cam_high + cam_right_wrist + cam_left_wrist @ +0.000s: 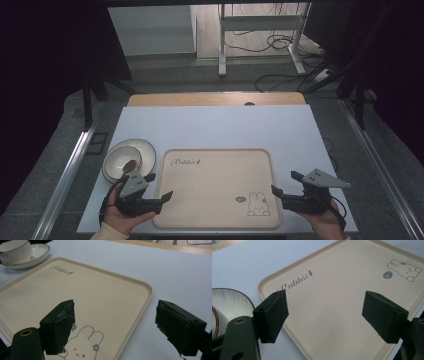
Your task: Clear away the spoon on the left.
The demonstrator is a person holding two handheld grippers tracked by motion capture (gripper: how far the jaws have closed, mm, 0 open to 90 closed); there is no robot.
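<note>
Beige rabbit-print tray [215, 187] flat, unloaded

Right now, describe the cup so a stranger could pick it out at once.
Start at the big beige tray with the rabbit drawing, in the middle of the pale table. Just off its far left corner sits a white saucer. The cup rests on it, white with a thin dark rim.

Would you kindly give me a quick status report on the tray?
Both hand-held grippers open, left, right. Tray flat on table, nothing on it, ungripped. Cup and saucer sit beside its left edge.
</note>
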